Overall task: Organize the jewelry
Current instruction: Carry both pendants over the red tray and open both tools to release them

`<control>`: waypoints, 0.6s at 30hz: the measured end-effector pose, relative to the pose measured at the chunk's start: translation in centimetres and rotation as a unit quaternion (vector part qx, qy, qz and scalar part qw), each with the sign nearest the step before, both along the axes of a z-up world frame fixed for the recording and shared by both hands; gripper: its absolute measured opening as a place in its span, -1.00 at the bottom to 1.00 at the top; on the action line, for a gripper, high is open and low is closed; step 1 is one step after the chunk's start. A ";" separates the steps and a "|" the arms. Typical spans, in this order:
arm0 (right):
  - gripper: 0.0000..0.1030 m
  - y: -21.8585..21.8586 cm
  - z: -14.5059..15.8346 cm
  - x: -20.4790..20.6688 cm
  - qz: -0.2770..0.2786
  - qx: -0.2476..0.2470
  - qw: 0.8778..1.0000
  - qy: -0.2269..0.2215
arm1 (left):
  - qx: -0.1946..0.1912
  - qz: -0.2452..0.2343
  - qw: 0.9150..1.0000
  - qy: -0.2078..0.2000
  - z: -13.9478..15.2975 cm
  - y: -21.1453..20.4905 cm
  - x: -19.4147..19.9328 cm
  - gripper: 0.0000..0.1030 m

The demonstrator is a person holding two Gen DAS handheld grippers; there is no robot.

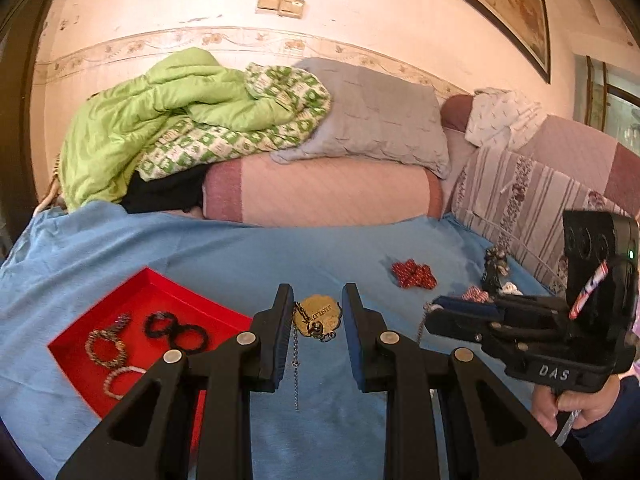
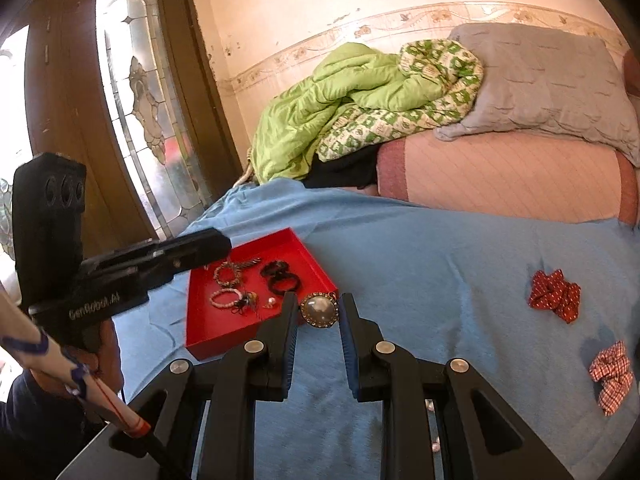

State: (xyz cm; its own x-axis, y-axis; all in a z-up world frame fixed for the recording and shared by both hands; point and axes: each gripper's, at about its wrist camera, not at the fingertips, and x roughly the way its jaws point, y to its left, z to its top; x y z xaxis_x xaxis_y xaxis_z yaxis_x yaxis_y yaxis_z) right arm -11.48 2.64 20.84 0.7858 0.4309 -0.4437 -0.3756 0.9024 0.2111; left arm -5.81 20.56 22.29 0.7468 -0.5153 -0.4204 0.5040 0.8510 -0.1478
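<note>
Closest to us, the left gripper (image 1: pixel 317 293) is clamped on a gold pendant (image 1: pixel 316 314). Its pads press both edges, and a thin chain (image 1: pixel 296 364) hangs slack from it over the blue cloth (image 1: pixel 240 248). The right gripper (image 2: pixel 319 298) grips a round, stone-rimmed jewel (image 2: pixel 319 311) the same way, pinched between its two fingers just above the cloth.

To the left of both we find the red tray (image 1: pixel 160 294). It holds two black rings (image 1: pixel 176 330), beaded bracelets (image 1: pixel 106 346) and a few smaller pieces we cannot make out. The jewel in the right gripper sits just beside the tray's near corner.

Further right on the cloth lie a red dotted scrunchie (image 2: pixel 554 294) and a checked scrunchie (image 2: pixel 610 376), well apart from the tray. Beyond the cloth, a green quilt (image 1: pixel 160 120) and a grey pillow (image 1: pixel 372 116) are heaped against the wall.
</note>
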 end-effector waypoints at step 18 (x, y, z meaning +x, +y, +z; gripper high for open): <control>-0.58 9.0 1.7 5.7 0.073 0.027 0.997 0.018 | -0.059 0.079 0.993 0.057 -1.7 9.4 5.5 -0.53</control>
